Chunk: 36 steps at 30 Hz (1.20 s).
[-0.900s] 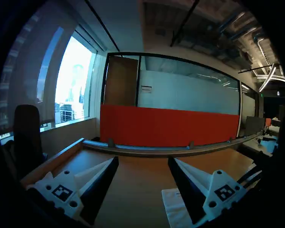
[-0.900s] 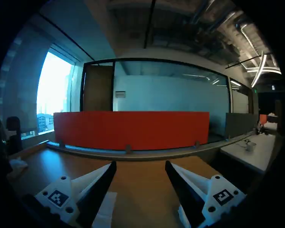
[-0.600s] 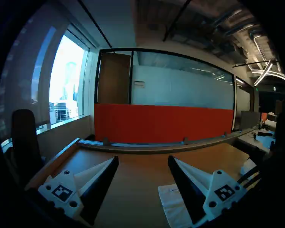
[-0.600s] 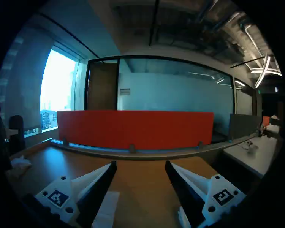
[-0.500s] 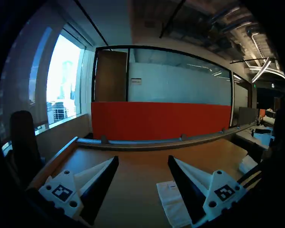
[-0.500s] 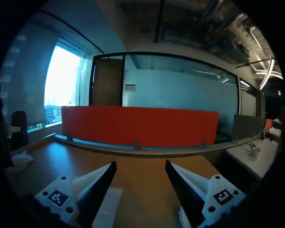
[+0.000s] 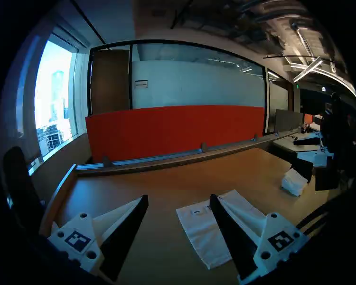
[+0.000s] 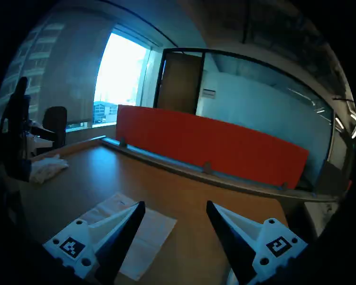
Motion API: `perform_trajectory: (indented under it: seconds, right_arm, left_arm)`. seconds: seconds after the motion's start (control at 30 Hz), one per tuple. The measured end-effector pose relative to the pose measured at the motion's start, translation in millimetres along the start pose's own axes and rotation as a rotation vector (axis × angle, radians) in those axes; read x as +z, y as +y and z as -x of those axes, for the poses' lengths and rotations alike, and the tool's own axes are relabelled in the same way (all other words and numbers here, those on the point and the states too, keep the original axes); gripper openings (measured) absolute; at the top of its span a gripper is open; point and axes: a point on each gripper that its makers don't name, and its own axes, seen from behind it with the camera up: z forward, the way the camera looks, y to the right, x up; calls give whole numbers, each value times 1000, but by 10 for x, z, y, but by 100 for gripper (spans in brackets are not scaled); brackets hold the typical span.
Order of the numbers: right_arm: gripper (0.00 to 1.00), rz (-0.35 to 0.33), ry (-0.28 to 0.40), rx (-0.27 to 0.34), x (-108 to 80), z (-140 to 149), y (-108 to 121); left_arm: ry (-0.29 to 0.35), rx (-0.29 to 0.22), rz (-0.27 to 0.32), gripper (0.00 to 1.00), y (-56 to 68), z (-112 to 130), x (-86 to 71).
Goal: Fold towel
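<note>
**Towel laid out, fingers poised.** My left gripper hangs over the wooden counter, its fingers spread wide with nothing between them. The white towel lies flat on the counter. It runs from the gap between the fingers to under the right-hand finger, and its far corner lies just past that fingertip. I cannot tell whether the finger touches the cloth.

My right gripper is likewise wide apart and holds nothing. In the right gripper view the towel lies beneath the left-hand finger and reaches partway into the gap. A crumpled white cloth sits well off to the right of the left gripper's fingers.

Half a second ago only a corner of the towel showed low in each view. Now most of the sheet is in sight, and the right gripper view has swung toward the window.
</note>
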Motion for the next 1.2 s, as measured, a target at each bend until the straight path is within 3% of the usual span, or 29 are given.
perform_trajectory:
  seconds: [0.4, 0.8, 1.2]
  right_arm:
    - [100, -78, -96, -21, 60, 404, -225]
    - [100, -153, -193, -33, 158, 1012, -460]
    - [100, -224, -317, -54, 294, 1700, -723]
  left_arm:
    - [-65, 29, 86, 96, 259, 390, 54]
    - [-170, 38, 147, 96, 473, 1043, 180]
    - [-319, 87, 219, 96, 727, 1759, 376]
